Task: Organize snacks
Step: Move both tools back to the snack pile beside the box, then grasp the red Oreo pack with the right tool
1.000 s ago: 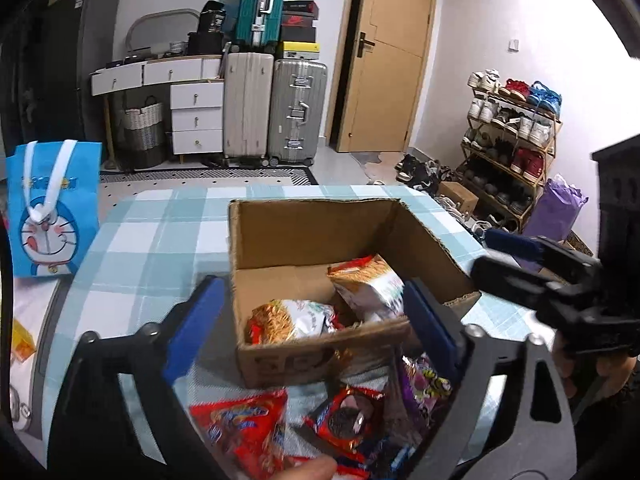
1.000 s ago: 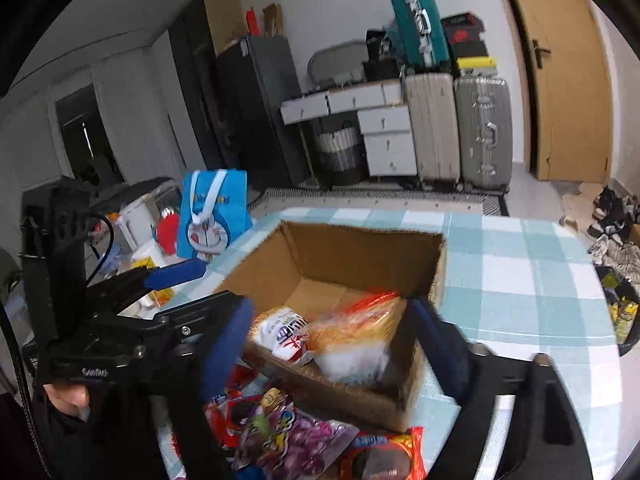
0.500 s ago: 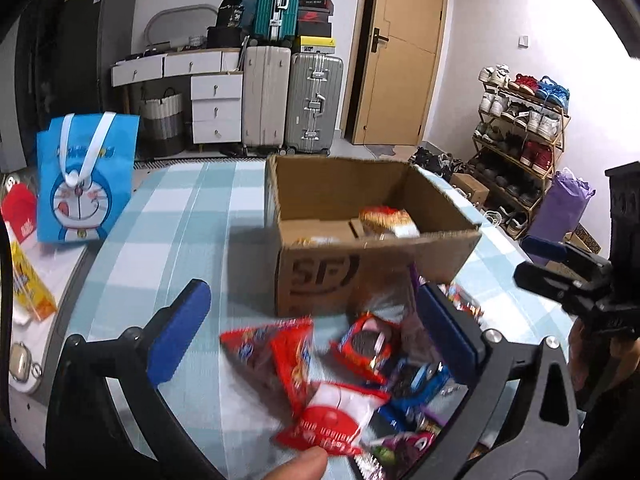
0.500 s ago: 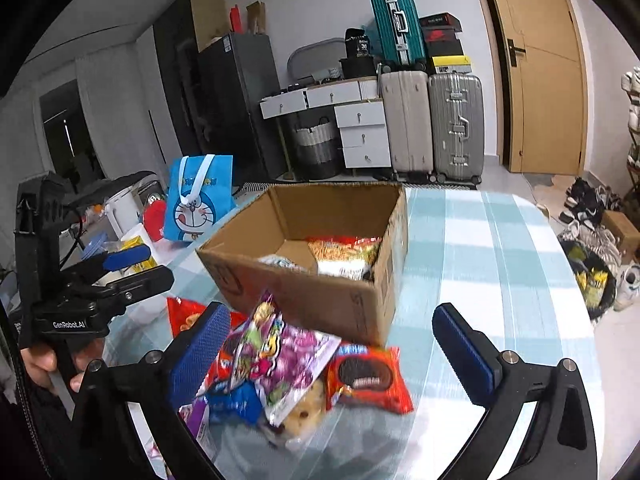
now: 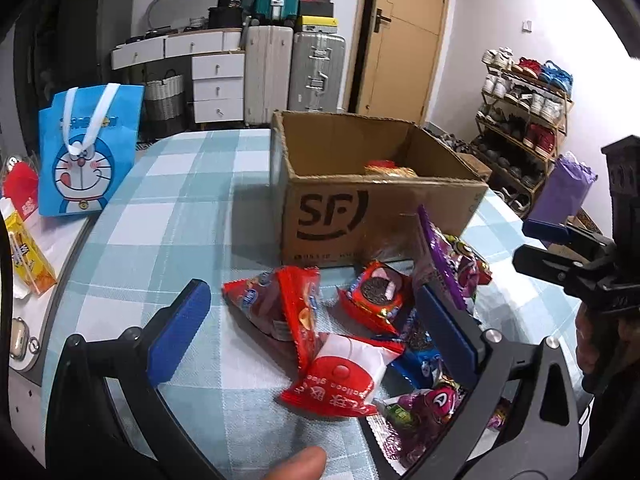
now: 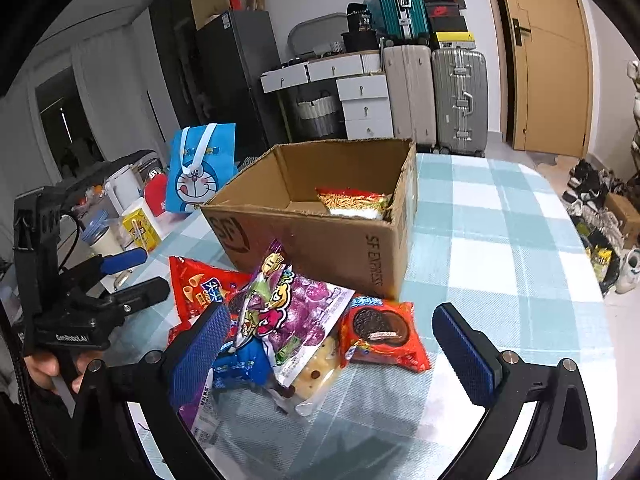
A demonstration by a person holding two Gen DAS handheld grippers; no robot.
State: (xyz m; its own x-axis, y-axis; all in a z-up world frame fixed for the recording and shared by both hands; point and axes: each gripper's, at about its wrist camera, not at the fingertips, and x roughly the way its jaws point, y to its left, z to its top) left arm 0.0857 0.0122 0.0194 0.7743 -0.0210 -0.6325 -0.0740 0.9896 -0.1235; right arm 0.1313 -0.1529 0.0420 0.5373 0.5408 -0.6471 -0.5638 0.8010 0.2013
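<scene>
**Between picks, both grippers empty over the snack pile**

The left gripper [image 5: 316, 320] hung released above a red packet [image 5: 280, 304]. The pile [image 6: 296, 320] lay just near of the box [image 6: 320, 216], which already held noodles [image 6: 352, 200]. The right gripper [image 6: 340, 344], equally released, framed a cookie pack [image 6: 380, 328]. Next, probably: descend, pinch one packet.

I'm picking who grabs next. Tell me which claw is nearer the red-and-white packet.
Left. The left claw is open, with the red-and-white packet lying just below and between its fingers. The right claw is off to the right, past the purple packet.
</scene>
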